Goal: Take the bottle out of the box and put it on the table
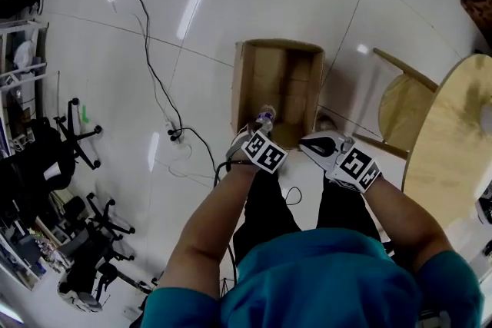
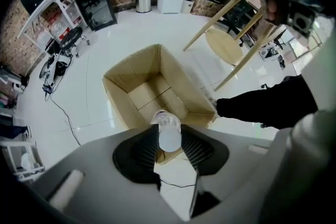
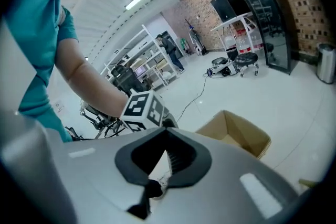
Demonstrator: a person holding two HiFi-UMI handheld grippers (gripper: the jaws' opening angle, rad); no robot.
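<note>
An open cardboard box (image 1: 244,88) stands on the white floor in front of the person's feet. In the head view my left gripper (image 1: 258,130) hangs above the box's near edge, pointing straight down, shut on a clear plastic bottle (image 1: 266,117). In the left gripper view the bottle (image 2: 169,139) is seen end-on between the ribbed pads, over the box (image 2: 131,76) below. My right gripper (image 1: 309,140) is just right of the left one, jaws together, with nothing in them. In the right gripper view its tips (image 3: 165,131) meet, and the box (image 3: 239,131) lies beyond.
A round wooden table (image 1: 453,134) is at the right, with a wooden chair (image 1: 401,107) tucked beside it. Black cables (image 1: 154,73) run over the floor left of the box. Office chairs (image 1: 77,136) and shelves stand at the far left.
</note>
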